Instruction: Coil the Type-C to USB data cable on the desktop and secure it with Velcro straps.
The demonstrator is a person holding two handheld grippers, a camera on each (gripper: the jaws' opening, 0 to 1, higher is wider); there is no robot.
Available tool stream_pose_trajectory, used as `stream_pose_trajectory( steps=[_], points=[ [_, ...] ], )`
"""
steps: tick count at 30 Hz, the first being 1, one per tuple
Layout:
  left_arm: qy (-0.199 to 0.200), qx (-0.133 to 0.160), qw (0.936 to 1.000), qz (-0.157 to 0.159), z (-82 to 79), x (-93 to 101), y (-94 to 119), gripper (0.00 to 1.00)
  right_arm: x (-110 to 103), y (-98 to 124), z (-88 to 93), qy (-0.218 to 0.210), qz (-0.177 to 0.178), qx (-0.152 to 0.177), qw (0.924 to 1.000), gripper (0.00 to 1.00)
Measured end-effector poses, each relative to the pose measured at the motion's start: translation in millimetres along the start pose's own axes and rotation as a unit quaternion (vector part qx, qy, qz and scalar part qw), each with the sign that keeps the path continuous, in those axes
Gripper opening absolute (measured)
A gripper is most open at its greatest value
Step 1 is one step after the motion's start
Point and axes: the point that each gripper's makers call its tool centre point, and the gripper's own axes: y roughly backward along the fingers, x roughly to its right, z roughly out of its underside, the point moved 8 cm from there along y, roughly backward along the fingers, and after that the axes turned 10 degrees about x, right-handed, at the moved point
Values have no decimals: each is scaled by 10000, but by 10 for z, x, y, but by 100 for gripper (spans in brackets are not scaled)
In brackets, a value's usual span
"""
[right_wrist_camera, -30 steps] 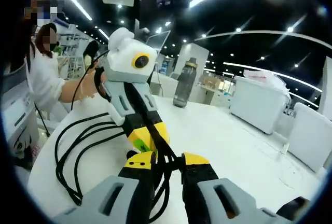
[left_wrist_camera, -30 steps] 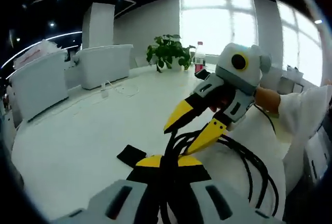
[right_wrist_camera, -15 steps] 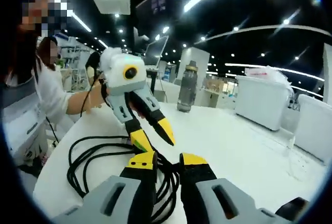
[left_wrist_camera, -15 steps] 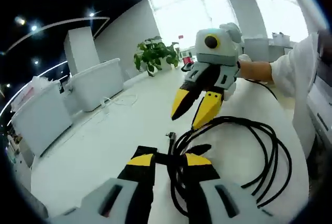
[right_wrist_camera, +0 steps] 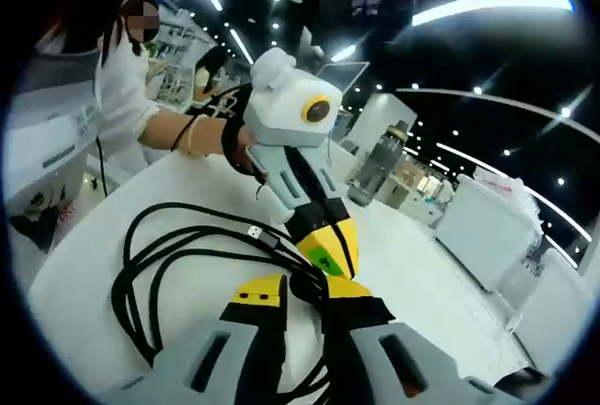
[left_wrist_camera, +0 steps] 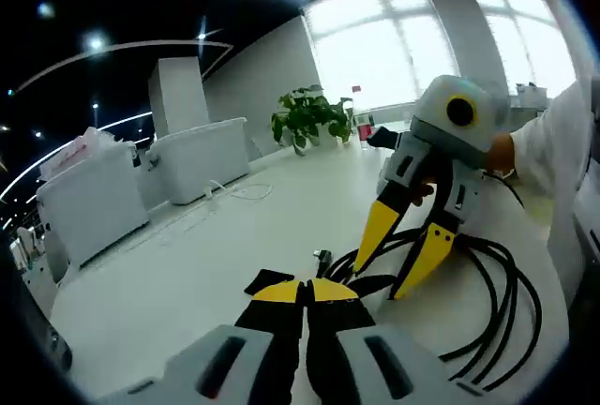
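Coiling mostly done: cable (right_wrist_camera: 178, 246) looped on surface (left_wrist_camera: 187, 274). Left gripper (left_wrist_camera: 302, 290) fingers pressed together, right gripper (right_wrist_camera: 305, 291) fingers spread. Velcro strap (left_wrist_camera: 269, 280) not yet fastened.

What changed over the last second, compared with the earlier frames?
The left gripper closed its fingers, which stood open around the cable half a second ago; whether they pinch it now is unclear. The right gripper stayed open over the coiled loops, and the black strap stayed on the table.
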Motion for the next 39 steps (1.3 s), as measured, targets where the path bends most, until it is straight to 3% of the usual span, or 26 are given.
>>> stream_pose_trajectory(
  steps=[2, 7, 11, 14, 18, 23, 25, 27, 29, 33, 35, 37, 39],
  points=[
    [-278, -176, 9995, 42, 28, 31, 2, 2, 57, -24, -23, 81, 25, 54, 9999, 2],
    [-551, -241, 9982, 49, 12, 86, 40, 2, 292, -34, -4, -687, 372, 161, 9968, 2],
    [-824, -336, 9960, 91, 4, 95, 18, 2, 438, -95, 133, -1514, 492, 67, 9872, 2],
    [-674, -291, 9972, 151, 21, 76, 10, 2, 543, -175, 268, -1858, 613, -117, 9806, 2],
    [-700, -350, 9966, 254, 51, 91, -6, 2, 549, -353, 453, -1766, 444, -541, 9818, 2],
    [-495, -310, 9980, 229, 71, 44, 3, 2, 565, -445, 537, -1557, 158, -1003, 9826, 1],
    [-313, -258, 9990, 206, 84, 26, 3, 2, 585, -463, 524, -1588, 55, -1010, 9821, 1],
    [-223, -226, 9993, 203, 97, 12, 13, 2, 603, -475, 523, -1320, -80, -935, 9868, 2],
    [-191, -212, 9994, 176, 106, 16, 17, 2, 632, -483, 543, -988, 54, -865, 9913, 4],
    [-178, -192, 9995, 158, 109, 23, 19, 2, 704, -490, 651, -311, 299, -1132, 9926, 3],
    [-210, -189, 9995, 135, 108, 28, 19, 2, 703, -477, 620, -544, 418, -894, 9936, 5],
    [-112, -165, 9998, 100, 110, 19, 19, 2, 743, -440, 514, -1059, 599, -459, 9915, 9],
    [5, -133, 9999, 84, 116, 7, 18, 2, 733, -388, 421, -1578, 504, -131, 9861, 4]
  ],
)
